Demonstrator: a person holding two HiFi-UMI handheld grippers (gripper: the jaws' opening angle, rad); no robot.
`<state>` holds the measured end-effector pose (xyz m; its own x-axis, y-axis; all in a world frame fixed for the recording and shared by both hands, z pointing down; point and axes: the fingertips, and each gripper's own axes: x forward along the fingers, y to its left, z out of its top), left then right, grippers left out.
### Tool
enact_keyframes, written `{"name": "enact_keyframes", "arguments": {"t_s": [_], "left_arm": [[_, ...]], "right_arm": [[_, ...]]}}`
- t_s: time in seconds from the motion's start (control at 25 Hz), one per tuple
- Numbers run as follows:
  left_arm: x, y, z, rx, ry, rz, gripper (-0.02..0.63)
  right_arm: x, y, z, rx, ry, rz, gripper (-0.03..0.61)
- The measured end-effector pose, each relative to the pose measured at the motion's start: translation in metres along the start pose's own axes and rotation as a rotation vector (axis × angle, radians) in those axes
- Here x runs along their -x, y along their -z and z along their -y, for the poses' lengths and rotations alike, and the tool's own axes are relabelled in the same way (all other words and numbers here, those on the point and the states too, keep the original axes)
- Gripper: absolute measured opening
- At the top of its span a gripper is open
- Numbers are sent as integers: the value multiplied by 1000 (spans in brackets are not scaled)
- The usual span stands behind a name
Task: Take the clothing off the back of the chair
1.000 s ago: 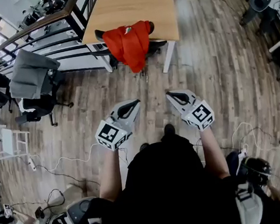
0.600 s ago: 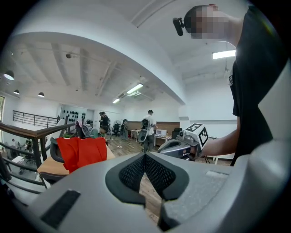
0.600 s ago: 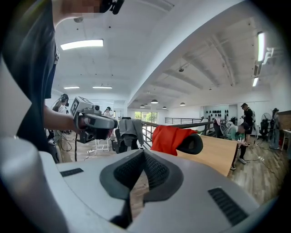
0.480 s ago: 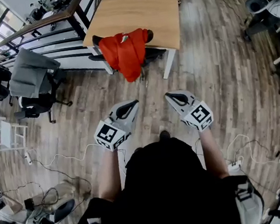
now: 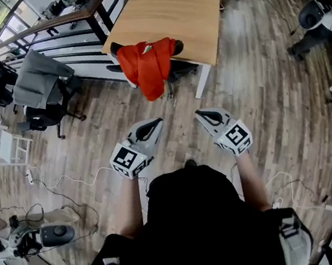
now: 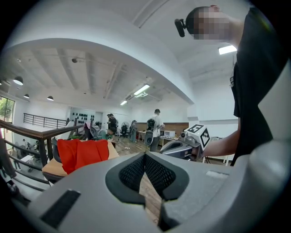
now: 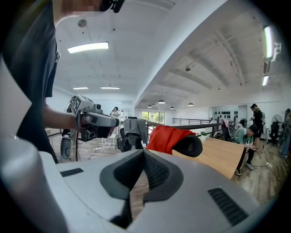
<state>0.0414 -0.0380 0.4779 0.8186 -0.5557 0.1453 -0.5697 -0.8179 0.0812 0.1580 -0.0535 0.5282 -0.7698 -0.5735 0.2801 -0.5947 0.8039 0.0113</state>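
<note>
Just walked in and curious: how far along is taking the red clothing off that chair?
Done: nothing yet; the red garment is still draped over the chair back at the table. In hand: nothing; the left gripper and right gripper are both shut and empty, well short of the chair. Left: get close, grip the red garment and lift it off.
</note>
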Motion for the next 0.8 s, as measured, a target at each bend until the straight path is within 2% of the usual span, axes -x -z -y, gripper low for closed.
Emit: {"name": "enact_keyframes", "arguments": {"t_s": [0.48,0.8], "left_arm": [[-4,11,12,35,-60,-37,0],[3,9,-6,22,-44,-30,0]], "right_arm": [[5,12,7,3,-60,-13,0],[-7,14,5,-8,-34,-18,0]]}}
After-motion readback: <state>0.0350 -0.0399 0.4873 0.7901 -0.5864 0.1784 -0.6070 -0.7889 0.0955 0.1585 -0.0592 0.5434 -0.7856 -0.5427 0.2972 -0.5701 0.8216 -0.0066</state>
